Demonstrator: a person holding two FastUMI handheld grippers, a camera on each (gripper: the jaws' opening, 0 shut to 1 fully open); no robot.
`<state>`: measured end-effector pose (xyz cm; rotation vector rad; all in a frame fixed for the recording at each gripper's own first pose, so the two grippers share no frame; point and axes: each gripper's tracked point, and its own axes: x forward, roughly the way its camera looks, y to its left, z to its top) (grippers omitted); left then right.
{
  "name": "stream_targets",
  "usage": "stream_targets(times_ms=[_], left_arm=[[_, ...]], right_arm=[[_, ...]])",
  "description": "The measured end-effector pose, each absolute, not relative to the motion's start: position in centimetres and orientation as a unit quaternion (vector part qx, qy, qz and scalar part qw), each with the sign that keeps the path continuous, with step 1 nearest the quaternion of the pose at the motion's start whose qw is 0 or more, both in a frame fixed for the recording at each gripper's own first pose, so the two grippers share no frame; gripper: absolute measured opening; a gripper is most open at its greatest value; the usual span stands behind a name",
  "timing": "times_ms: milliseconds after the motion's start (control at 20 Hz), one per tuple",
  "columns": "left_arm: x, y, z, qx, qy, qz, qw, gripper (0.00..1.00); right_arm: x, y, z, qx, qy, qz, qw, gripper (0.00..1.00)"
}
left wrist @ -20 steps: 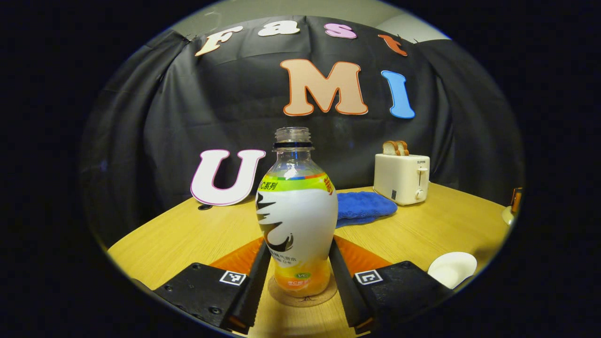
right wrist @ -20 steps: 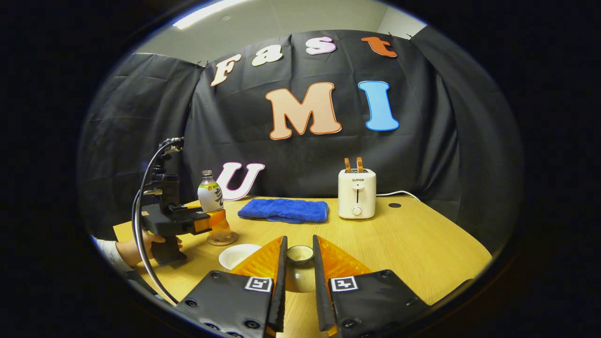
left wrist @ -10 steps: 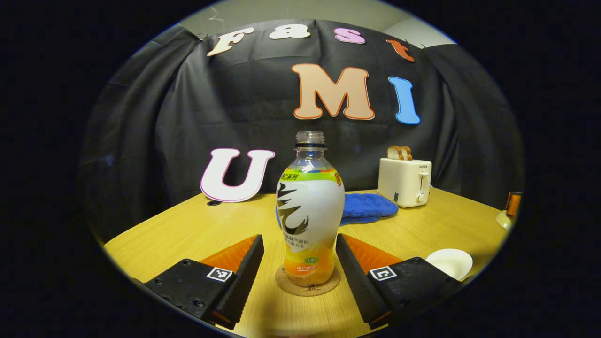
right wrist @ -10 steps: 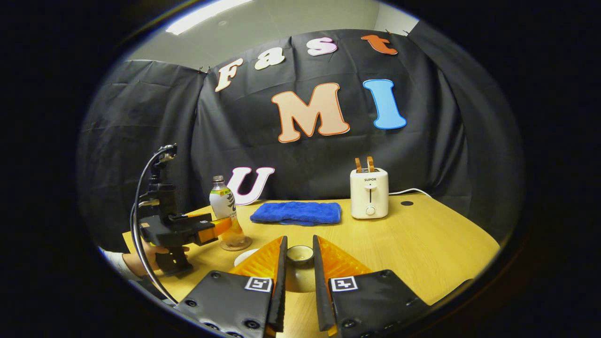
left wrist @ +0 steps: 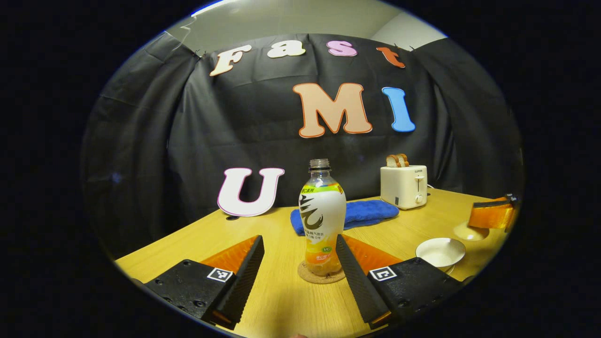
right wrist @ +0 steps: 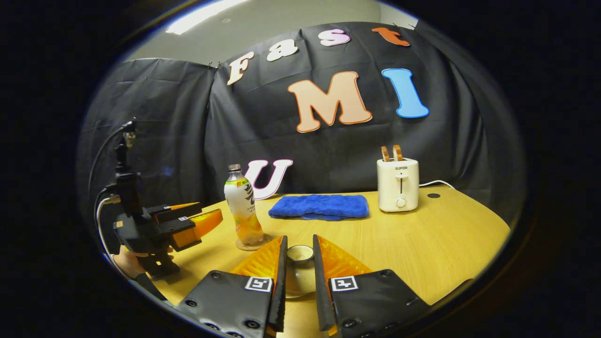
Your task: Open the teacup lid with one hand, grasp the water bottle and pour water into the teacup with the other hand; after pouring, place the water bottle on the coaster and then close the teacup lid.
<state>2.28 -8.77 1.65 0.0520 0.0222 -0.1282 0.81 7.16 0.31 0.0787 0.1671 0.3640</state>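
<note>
Standing upright on its round cork coaster (left wrist: 321, 277), the uncapped water bottle (left wrist: 322, 218) sits free on the wooden table (left wrist: 441, 216). The left gripper (left wrist: 300, 267) has its fingers spread wide to either side of the bottle, touching nothing. In the right gripper view, the right gripper (right wrist: 299, 277) pinches the teacup lid (right wrist: 299, 259) by its knob, both fingers pressed narrow on it. The open white teacup (left wrist: 440, 252) waits near the bottle, and in the left gripper view the lid hangs just beyond it. A blue towel (right wrist: 319, 207) and a toaster (right wrist: 397, 184) stand farther back. Likely only the lid closing remains. Risks: lowering the lid off-centre could tip the light cup or chip its rim; the open bottle would spill if knocked.
</note>
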Motion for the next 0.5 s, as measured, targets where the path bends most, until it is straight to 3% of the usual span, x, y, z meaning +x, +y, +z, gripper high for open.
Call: stream_targets(times_ms=[450,500], left_arm=[[0.6,-7.2,0.4,0.025,0.013,-0.065,0.997,0.89],[0.5,-6.9,0.4,0.025,0.012,-0.065,0.998,0.89]], right_arm=[[2.6,10.1,-1.1,0.02,0.092,0.18,0.979,0.29],[2.7,10.1,-1.3,0.017,0.095,0.177,0.979,0.33]])
